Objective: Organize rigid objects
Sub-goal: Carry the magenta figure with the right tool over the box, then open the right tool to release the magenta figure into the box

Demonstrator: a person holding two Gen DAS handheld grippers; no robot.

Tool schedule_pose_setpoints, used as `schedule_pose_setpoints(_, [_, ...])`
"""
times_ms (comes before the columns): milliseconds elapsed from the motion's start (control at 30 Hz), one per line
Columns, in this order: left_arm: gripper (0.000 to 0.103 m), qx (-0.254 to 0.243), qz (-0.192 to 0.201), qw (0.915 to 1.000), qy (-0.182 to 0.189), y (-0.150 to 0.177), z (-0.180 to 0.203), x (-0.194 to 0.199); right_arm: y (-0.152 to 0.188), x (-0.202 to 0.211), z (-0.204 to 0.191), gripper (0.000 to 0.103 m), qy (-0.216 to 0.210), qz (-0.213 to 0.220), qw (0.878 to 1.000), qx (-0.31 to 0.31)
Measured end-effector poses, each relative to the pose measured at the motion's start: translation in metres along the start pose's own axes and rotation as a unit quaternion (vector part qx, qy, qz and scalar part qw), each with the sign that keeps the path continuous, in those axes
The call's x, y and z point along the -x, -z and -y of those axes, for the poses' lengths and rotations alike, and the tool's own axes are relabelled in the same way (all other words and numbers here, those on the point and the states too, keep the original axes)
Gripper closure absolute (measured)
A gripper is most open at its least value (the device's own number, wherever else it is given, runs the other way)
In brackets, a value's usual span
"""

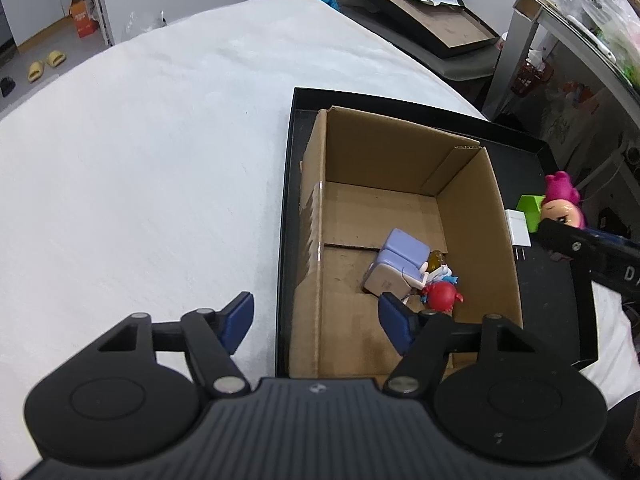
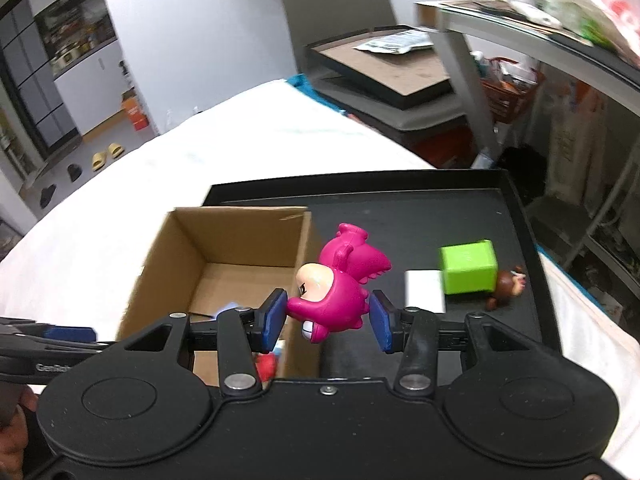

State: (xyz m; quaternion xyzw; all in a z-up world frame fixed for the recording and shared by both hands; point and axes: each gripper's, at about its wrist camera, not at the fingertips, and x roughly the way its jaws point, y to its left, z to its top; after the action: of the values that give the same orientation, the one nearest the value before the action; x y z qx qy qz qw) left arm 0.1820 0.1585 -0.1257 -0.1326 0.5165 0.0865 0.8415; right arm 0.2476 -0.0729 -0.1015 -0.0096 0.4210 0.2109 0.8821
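Note:
My right gripper (image 2: 328, 320) is shut on a magenta toy figure (image 2: 340, 280), held in the air over the black tray (image 2: 420, 216), by the right wall of the cardboard box (image 2: 192, 240). In the left wrist view the same figure (image 1: 560, 200) shows at the far right beyond the box (image 1: 472, 220). My left gripper (image 1: 316, 316) stands open with nothing between its fingers, straddling the box's near left wall. Inside the box lie a lilac block (image 1: 400, 248), a red crab toy (image 1: 440, 296) and small blue-and-white figures. A green cube (image 2: 468, 268), a white block (image 2: 424, 290) and a brown figure (image 2: 508, 284) lie on the tray.
The tray (image 1: 292, 160) rests on a white cloth-covered table (image 1: 160, 140). Behind it stand another black tray with cardboard (image 2: 380, 64) and a cluttered metal shelf (image 2: 540, 28). Slippers and an orange box lie on the floor at the far left.

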Motion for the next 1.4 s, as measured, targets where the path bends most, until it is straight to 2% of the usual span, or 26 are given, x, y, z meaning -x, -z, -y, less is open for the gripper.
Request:
schedule_pose_setpoints(167, [0.038,0.007,-0.006,0.9999,0.011,0.0,-0.005,-0.004,-0.002,-0.005,-0.021,0.059,-0.004,-0.007,1.0,0.015])
schedule_pose_setpoints(233, [0.05,0.005,-0.013,0.9998,0.012,0.0,-0.005,-0.007,-0.003,-0.008,-0.028,0.059,-0.005,-0.01,1.0,0.022])
schedule_pose_setpoints(367, [0.059,0.018,-0.017,0.9994,0.023,0.0,-0.012,-0.011,-0.005,-0.017,-0.044,0.059,-0.003,-0.02,0.999,0.041])
schedule_pose_setpoints(467, [0.072,0.028,-0.031,0.9984,0.038,-0.002,-0.018,-0.017,-0.004,-0.021,-0.056,0.058,-0.003,-0.026,0.998,0.053])
schedule_pose_setpoints(533, [0.084,0.028,-0.038,0.9978,0.045,-0.002,-0.019,-0.019,-0.003,-0.023,-0.063,0.058,-0.006,-0.029,0.998,0.058])
schedule_pose_setpoints(633, [0.09,0.018,-0.036,0.9983,0.04,0.0,-0.016,-0.019,-0.002,-0.027,-0.073,0.058,-0.011,-0.032,0.997,0.063])
schedule_pose_setpoints(900, [0.09,0.022,-0.036,0.9981,0.046,0.0,-0.018,-0.019,-0.009,-0.036,-0.087,0.057,-0.02,-0.037,0.997,0.068])
schedule_pose_setpoints(933, [0.09,0.021,-0.037,0.9981,0.046,0.0,-0.018,-0.019,-0.01,-0.037,-0.089,0.054,-0.022,-0.035,0.997,0.069])
schedule_pose_setpoints(967, [0.09,0.021,-0.037,0.998,0.046,0.0,-0.019,-0.019,-0.011,-0.036,-0.092,0.046,-0.025,-0.031,0.996,0.074])
schedule_pose_setpoints(1033, [0.09,0.021,-0.037,0.998,0.047,0.0,-0.019,-0.018,-0.011,-0.033,-0.096,0.042,-0.029,-0.024,0.996,0.083])
schedule_pose_setpoints(1400, [0.09,0.013,-0.024,0.9991,0.033,0.002,-0.015,-0.014,-0.005,-0.024,-0.071,0.041,-0.019,-0.028,0.998,0.051])
